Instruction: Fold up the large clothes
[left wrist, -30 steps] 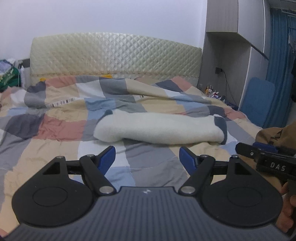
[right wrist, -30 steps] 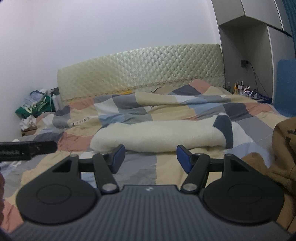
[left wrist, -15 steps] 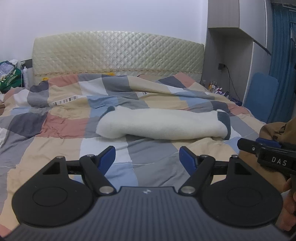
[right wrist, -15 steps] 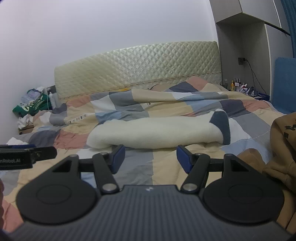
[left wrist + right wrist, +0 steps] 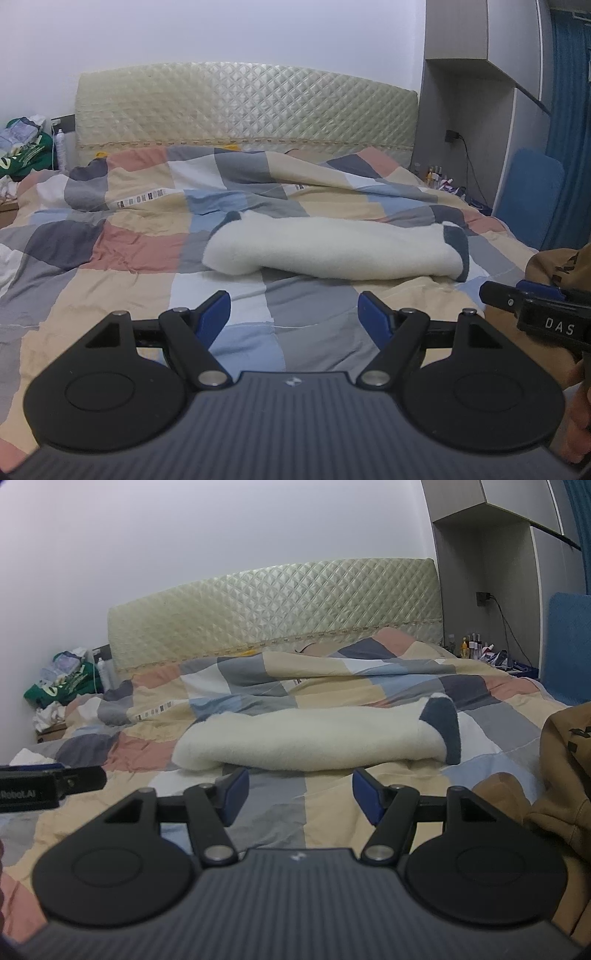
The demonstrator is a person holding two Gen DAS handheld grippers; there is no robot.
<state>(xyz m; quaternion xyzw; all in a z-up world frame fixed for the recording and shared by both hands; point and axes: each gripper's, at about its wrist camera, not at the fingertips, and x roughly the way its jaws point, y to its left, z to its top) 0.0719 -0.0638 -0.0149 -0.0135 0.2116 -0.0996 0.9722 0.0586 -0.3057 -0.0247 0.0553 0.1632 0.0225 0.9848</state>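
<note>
Both grippers [image 5: 294, 314] [image 5: 300, 794] higher than before, still empty.

Ahead of left gripper [image 5: 294, 310]: flat quilt [image 5: 122, 288], nothing raised before the roll.
Roll [image 5: 332, 251]: cream blanket lying across the bed, blocking the way toward the headboard [image 5: 243, 107].
Right side: brown garment [image 5: 561, 775] heaped just beside the right gripper [image 5: 300, 792].
Between grippers: bare quilt.
Left of roll: flat quilt.
</note>
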